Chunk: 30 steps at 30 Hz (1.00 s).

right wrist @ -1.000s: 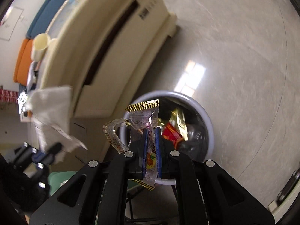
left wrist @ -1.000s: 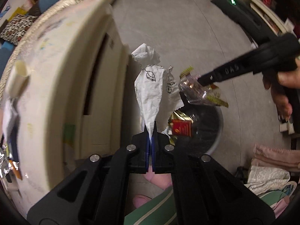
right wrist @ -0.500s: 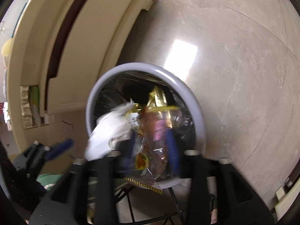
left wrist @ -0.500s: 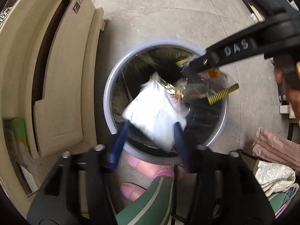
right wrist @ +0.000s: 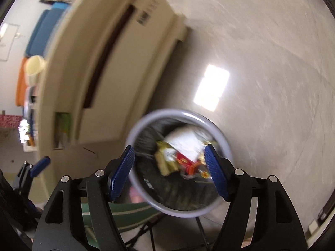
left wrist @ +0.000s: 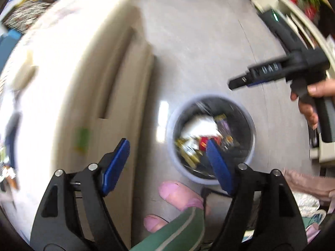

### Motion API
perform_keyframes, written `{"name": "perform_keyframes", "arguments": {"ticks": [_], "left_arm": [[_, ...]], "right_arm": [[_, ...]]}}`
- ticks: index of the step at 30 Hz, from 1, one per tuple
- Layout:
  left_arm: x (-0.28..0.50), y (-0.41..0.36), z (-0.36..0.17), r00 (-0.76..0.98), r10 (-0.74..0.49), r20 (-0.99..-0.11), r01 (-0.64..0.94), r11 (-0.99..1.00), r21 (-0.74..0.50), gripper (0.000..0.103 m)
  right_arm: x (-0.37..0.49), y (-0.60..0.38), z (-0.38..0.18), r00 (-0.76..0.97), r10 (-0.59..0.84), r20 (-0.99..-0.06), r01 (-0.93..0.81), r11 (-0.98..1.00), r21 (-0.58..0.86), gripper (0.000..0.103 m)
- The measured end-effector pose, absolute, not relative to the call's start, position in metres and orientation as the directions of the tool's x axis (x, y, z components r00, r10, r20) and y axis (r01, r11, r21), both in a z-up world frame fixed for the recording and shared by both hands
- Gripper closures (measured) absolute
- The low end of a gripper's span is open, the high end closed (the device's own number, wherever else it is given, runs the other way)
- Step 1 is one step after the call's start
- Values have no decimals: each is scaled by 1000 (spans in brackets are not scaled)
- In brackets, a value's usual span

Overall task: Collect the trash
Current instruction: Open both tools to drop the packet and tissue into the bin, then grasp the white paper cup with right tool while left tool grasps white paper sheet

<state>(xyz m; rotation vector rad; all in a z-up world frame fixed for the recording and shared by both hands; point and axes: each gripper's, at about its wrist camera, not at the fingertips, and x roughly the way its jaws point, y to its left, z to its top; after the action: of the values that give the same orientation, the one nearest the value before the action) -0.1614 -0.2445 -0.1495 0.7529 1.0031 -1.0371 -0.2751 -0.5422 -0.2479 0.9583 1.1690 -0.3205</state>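
In the left wrist view we see a pale grey stone floor (left wrist: 209,48) with a cream-coloured piece of furniture (left wrist: 69,87) curving along the left side, all rather blurred. On the floor stands a round trash bin (left wrist: 211,179) with a grey rim and a dark liner. Inside it lie a white crumpled paper (left wrist: 201,123), a red wrapper (left wrist: 204,142) and some yellow wrappers, blurred. The left gripper (left wrist: 167,152) points steeply down at the floor, with the bin just to its right. Its jaws have just been opening and now stand wide apart, with nothing between the blue pads (left wrist: 116,165). Below it we see pink slippers (left wrist: 180,192) and a green trouser leg (left wrist: 175,234). At the upper right a hand (left wrist: 314,100) holds the right gripper (left wrist: 236,83) level above the bin; from this side we cannot tell how wide it is.

In the right wrist view the same floor (right wrist: 272,83) carries a bright reflection of a window, and the cream furniture (right wrist: 117,62) runs up the left, with a pale cup (right wrist: 34,67) on it. The right gripper (right wrist: 169,154) points down over the trash bin (right wrist: 144,198), whose opening lies between its fingers. Its jaws have also just been opening and are spread wide, released, gripping nothing. The white paper (right wrist: 184,140) and the red wrapper (right wrist: 185,163) lie in the bin. At the far left one blue pad of the left gripper (right wrist: 39,164) is visible.
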Motion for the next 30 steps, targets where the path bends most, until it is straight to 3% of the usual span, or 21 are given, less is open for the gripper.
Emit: {"name": "perform_keyframes", "arguments": {"ticks": [5,11,15,22,30], "left_arm": [[-93,-183,-87,352,-369,-860,839,531,116,11],[-4,-129,-61,465,-285,-838,680,721,133,7],[49,-118,-63,444,-276,-852,625,777,74,7],[124,-110,-95,369,-276,-887,573,819,-16,7],[154,-123,-126,325,-295,-899,600,799,-46,10]], "right_arm": [[-214,-514,-180,489,255,-834,512,691,511,29],[-117,-465,-113,551,306,-776,287,804,521,26],[-54,-439,-92,550,351,-758,196,828,526,26],[35,-438,-91,580,346,-737,189,824,535,26],[92,-446,-115,580,327,-746,222,818,530,26]]}}
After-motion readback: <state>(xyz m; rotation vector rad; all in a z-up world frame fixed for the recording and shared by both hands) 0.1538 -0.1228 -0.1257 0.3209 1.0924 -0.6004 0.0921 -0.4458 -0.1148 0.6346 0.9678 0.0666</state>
